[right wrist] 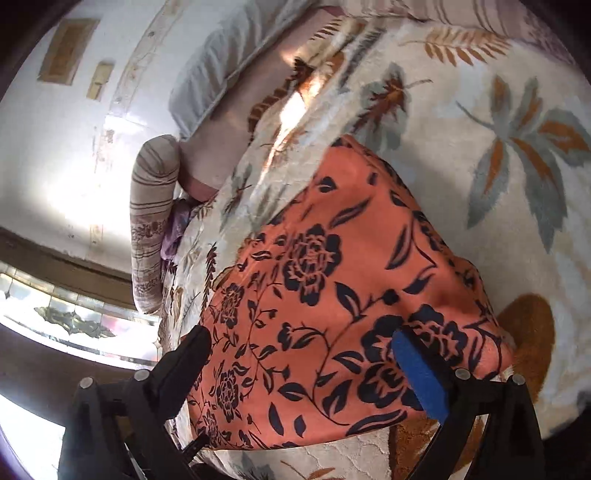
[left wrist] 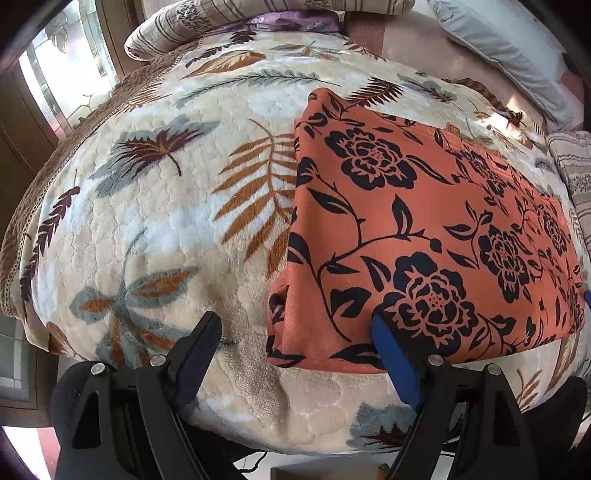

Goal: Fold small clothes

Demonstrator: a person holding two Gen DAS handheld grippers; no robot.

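An orange cloth with black flowers lies folded flat on the leaf-patterned blanket. My left gripper is open at the cloth's near left corner, and its blue-padded right finger lies against the cloth's near edge. In the right wrist view the same cloth fills the middle. My right gripper is open and hovers over the cloth, fingers spread wide on either side with nothing held between them.
The blanket covers a bed. A striped bolster and a pale blue pillow lie at the head. A window is at the left. A striped cushion sits at the right edge.
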